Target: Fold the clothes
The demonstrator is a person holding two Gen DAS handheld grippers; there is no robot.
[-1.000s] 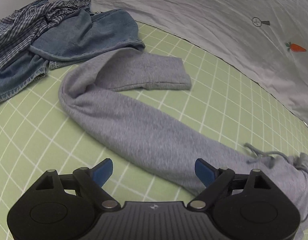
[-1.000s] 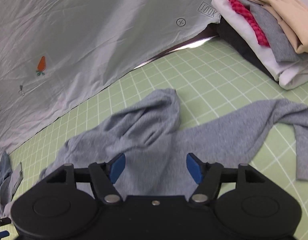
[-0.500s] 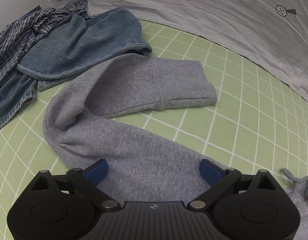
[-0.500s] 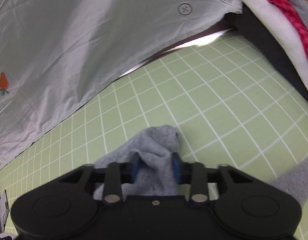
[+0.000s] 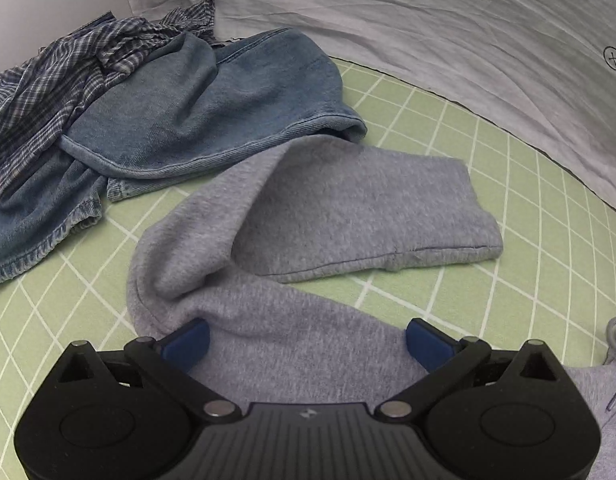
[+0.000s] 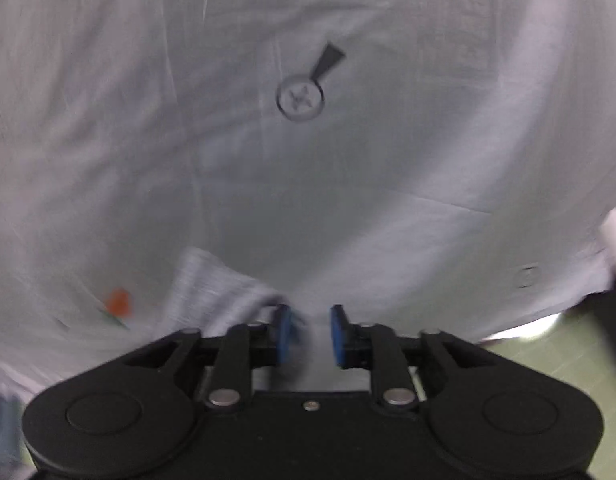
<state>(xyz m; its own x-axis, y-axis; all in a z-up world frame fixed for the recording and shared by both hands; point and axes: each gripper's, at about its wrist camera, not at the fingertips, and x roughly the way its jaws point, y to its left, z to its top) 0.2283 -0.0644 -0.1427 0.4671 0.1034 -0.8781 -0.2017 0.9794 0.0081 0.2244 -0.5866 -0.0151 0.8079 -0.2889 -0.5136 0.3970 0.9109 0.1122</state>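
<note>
My right gripper (image 6: 308, 336), pinching grey sweatpants (image 5: 308, 344) fabric, has swung upward; my left gripper (image 5: 305, 344) has advanced, spread wide, straddling the leg.

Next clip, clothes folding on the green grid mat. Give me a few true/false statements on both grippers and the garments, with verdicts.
1. The left gripper is open over the grey sweatpants. True.
2. The sweatpants lie flat and straight. False: one leg is doubled back on itself.
3. The denim garment sits beyond the sweatpants, partly over a plaid shirt. True.
4. The right gripper is wide open and empty. False: its pads are close together with grey fabric between them, though the view is blurred.
5. A carrot print shows on the pale sheet. True.
</note>
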